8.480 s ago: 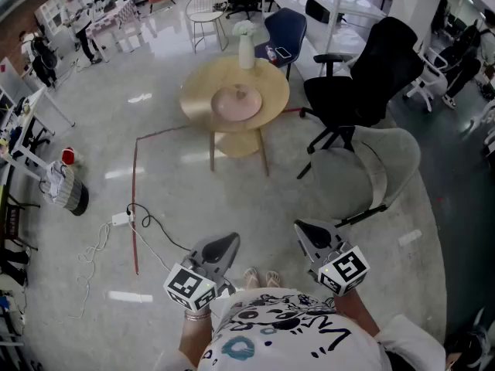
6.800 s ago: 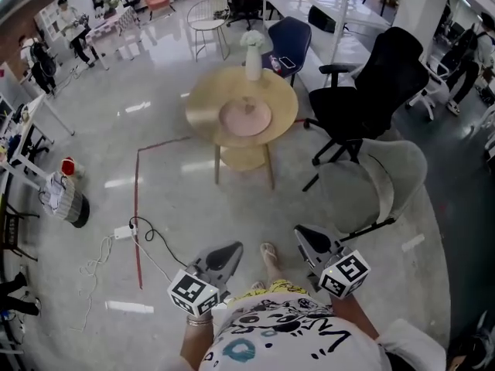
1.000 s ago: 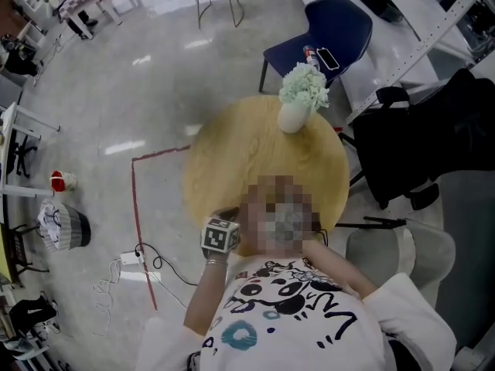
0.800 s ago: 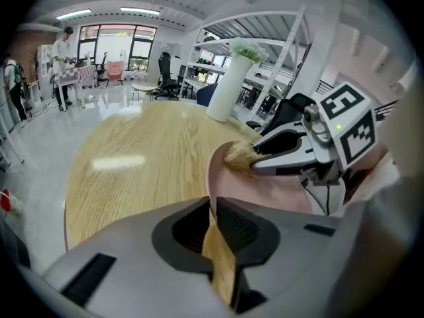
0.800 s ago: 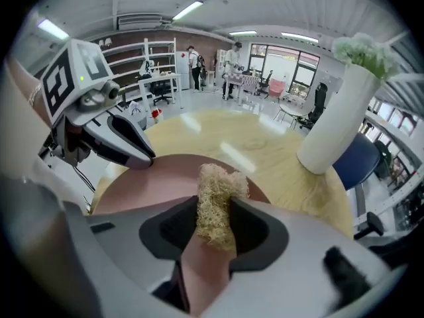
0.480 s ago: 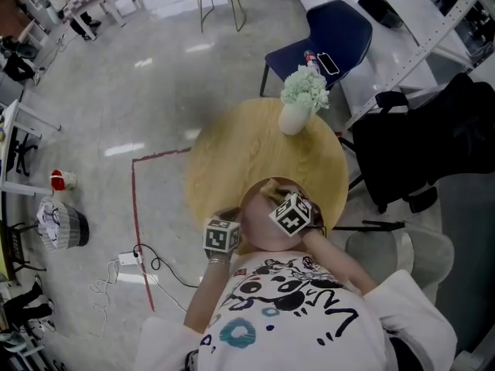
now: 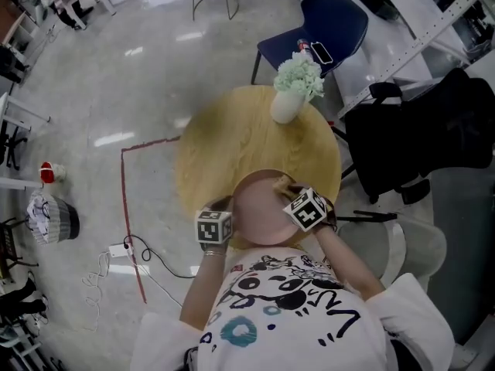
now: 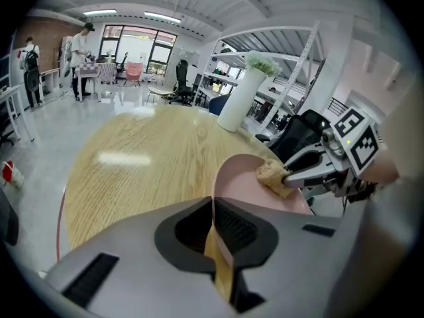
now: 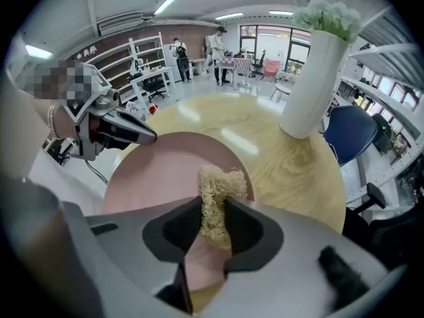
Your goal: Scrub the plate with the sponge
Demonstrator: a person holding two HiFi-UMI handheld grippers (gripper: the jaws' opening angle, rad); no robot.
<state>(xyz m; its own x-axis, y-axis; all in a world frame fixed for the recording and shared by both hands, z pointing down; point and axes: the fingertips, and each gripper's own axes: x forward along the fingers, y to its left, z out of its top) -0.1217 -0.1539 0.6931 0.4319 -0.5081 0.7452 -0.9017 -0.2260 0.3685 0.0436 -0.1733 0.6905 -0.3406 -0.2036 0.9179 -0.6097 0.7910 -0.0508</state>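
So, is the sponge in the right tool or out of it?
In: jaws of the right tool, which have just been closing, pinch the sponge between them.

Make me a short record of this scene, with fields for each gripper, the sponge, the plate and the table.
left gripper: shut on the rim of the plate
right gripper: jaws have just been closing, now gripping the sponge
sponge: tan, fibrous, pressed to the plate near its rim
plate: pink, round, at the table's near edge
table: round, wooden, bears a white vase of pale flowers
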